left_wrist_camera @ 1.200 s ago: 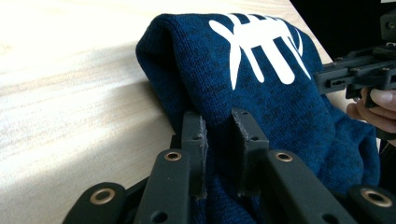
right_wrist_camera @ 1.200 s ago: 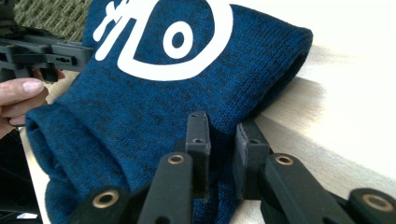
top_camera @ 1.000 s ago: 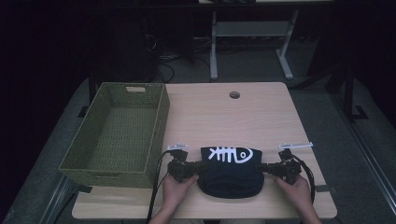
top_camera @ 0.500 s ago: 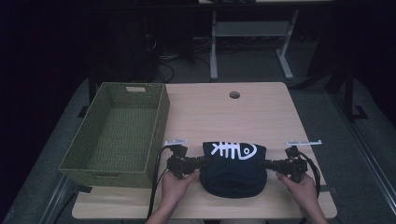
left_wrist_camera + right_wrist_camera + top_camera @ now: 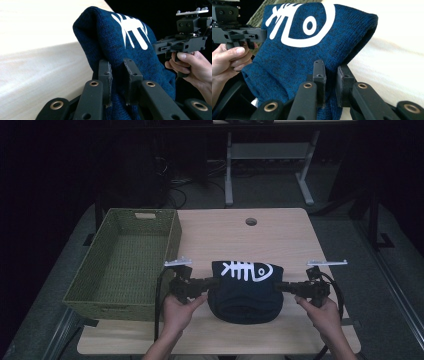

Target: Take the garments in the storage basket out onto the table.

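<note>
Jaws of the left gripper (image 5: 117, 82) and right gripper (image 5: 331, 83) are each clenched on knit at opposite ends of the folded sweater (image 5: 246, 290), whose long axis runs straight between them over the table's (image 5: 280, 240) near edge. Outward to the left stands the basket (image 5: 95, 292), just beside the left hand (image 5: 176, 312), the nearer one.

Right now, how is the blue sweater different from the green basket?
The folded navy knit sweater is soft, bears a white fish-skeleton print, and hangs pinched between the left gripper and right gripper. The green woven basket is stiff, plain, and sits untouched. Both are over the wooden table.
</note>
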`<state>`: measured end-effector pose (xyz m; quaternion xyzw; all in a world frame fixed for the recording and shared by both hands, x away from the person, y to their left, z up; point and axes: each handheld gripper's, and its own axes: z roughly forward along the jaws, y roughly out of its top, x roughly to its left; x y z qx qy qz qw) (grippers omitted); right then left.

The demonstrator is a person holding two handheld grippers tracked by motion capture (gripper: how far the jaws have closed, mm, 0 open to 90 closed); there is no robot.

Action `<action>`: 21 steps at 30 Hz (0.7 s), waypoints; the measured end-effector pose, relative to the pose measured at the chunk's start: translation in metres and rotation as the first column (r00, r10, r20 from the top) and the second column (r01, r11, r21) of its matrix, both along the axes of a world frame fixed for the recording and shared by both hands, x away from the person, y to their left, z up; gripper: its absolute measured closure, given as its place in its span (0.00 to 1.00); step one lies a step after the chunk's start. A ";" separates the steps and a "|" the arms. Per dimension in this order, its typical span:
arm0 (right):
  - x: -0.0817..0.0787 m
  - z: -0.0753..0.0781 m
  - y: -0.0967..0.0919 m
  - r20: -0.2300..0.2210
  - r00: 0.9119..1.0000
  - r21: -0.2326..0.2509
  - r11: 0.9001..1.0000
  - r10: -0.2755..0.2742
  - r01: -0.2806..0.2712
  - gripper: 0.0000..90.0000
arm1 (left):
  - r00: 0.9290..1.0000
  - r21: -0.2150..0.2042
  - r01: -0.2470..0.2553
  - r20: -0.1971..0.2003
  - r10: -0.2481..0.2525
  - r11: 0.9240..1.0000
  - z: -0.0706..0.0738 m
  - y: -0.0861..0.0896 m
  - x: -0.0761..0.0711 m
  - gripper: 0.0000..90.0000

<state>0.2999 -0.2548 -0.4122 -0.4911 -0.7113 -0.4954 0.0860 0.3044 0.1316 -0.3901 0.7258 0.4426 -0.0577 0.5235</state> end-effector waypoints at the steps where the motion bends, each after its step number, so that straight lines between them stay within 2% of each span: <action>1: 0.001 0.004 0.002 0.006 1.000 0.004 1.000 0.001 -0.001 0.89 | 1.000 -0.002 -0.002 0.003 0.002 1.000 0.003 0.001 0.000 0.87; 10: 0.010 0.033 0.019 0.040 0.999 0.013 1.000 0.017 -0.018 0.89 | 0.999 -0.010 -0.016 0.032 0.017 1.000 0.031 0.021 0.003 0.87; 15: 0.017 0.051 0.034 0.049 0.998 0.015 0.999 0.034 -0.034 0.88 | 0.999 -0.016 -0.030 0.038 0.030 0.999 0.041 0.037 0.006 0.87; 21: 0.026 0.064 0.053 0.057 0.997 0.013 0.998 0.058 -0.059 0.88 | 0.997 -0.018 -0.052 0.048 0.053 0.998 0.051 0.056 0.007 0.87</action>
